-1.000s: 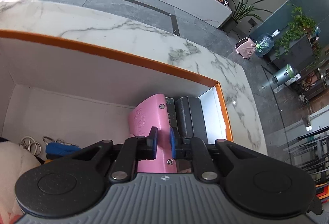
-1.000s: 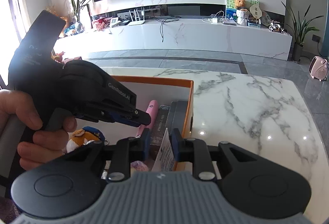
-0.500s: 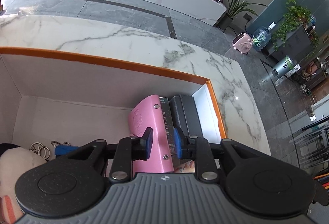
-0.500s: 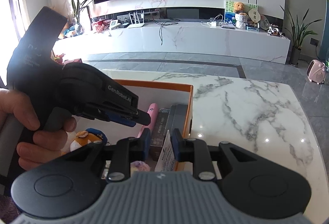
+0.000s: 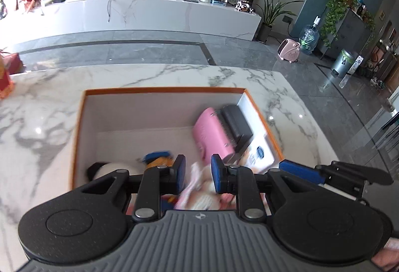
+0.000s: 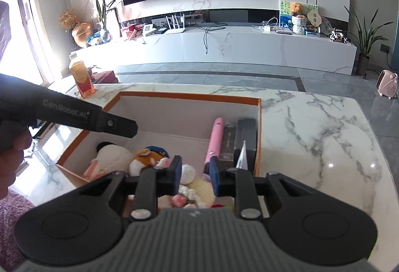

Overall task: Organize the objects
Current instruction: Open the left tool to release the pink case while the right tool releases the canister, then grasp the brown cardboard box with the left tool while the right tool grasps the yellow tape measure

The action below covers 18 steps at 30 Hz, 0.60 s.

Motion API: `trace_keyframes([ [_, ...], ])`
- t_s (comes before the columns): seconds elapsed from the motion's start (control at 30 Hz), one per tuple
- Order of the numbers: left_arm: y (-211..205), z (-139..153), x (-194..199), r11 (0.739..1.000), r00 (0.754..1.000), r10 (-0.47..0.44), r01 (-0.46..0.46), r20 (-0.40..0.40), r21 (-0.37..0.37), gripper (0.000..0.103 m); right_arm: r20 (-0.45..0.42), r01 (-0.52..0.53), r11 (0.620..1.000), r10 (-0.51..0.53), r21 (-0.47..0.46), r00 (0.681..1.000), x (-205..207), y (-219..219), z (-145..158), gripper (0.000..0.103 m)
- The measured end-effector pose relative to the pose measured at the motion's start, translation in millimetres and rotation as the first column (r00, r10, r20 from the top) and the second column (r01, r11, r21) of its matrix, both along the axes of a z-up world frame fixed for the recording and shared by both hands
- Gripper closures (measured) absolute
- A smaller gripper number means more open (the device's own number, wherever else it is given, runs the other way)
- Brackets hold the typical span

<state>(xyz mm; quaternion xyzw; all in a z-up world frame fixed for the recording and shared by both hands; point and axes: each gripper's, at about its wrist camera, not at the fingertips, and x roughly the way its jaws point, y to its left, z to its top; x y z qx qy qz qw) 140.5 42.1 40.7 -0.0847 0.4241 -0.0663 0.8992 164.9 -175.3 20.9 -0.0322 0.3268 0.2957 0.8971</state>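
An orange-rimmed white box (image 5: 162, 91) (image 6: 189, 95) stands on the marble table. Upright along its right wall are a pink case (image 5: 212, 134) (image 6: 215, 139), a dark grey case (image 5: 235, 123) (image 6: 248, 132) and a white carton (image 5: 259, 154). Plush toys (image 6: 147, 156) (image 5: 159, 158) lie at the near left. My left gripper (image 5: 198, 173) hovers above the toys, open by a narrow gap, nothing between its pads. My right gripper (image 6: 195, 173) hangs over the box's near edge, also narrowly open and empty. A white card (image 6: 242, 156) stands just right of its fingers.
An amber bottle (image 6: 82, 82) and a red box (image 5: 5, 79) sit at the table's (image 6: 311, 134) far left. A person's hand (image 6: 12, 154) holds the left gripper (image 6: 124, 126) over the box's left side. Bare marble lies right of the box.
My left gripper has lifted up and back from the pink case and its jaws have parted. The right gripper has risen and drawn back a little; the white card now shows beside its fingers.
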Motion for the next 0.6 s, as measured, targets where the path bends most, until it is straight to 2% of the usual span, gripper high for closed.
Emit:
trace_keyframes([
  [0.07, 11, 0, -18, 0.999, 1.000, 0.027, -0.027, -0.016, 0.019, 0.076, -0.019, -0.021, 0.999, 0.021, 0.026, 1.000, -16, 3, 0, 0.070],
  [0.2, 30, -10, -51, 0.991, 0.994, 0.101, -0.097, -0.048, 0.092, 0.071, -0.079, -0.077, 0.996, 0.080, 0.038, 0.994, -46, 18, -12, 0.069],
  [0.3, 44, -23, -70, 0.984, 0.987, 0.148, -0.141, -0.066, 0.111, 0.058, -0.124, -0.118, 0.993, 0.119, 0.012, 0.985, -62, 34, -26, 0.066],
  [0.4, 46, -33, -92, 0.969, 0.986, 0.163, -0.153, -0.035, 0.195, 0.045, -0.163, -0.172, 0.985, 0.167, -0.020, 0.972, -77, 54, -42, 0.063],
  [0.47, 43, -40, -100, 0.961, 0.987, 0.157, -0.146, -0.028, 0.236, 0.035, -0.176, -0.203, 0.978, 0.192, -0.045, 0.966, -85, 66, -51, 0.050],
  [0.53, 41, -49, -107, 0.960, 0.990, 0.137, -0.125, -0.029, 0.250, 0.029, -0.201, -0.236, 0.970, 0.218, -0.067, 0.955, -89, 77, -59, 0.048],
  [0.6, 44, -56, -112, 0.967, 0.991, 0.132, -0.119, -0.040, 0.225, 0.028, -0.223, -0.258, 0.962, 0.233, -0.088, 0.947, -91, 87, -66, 0.043],
])
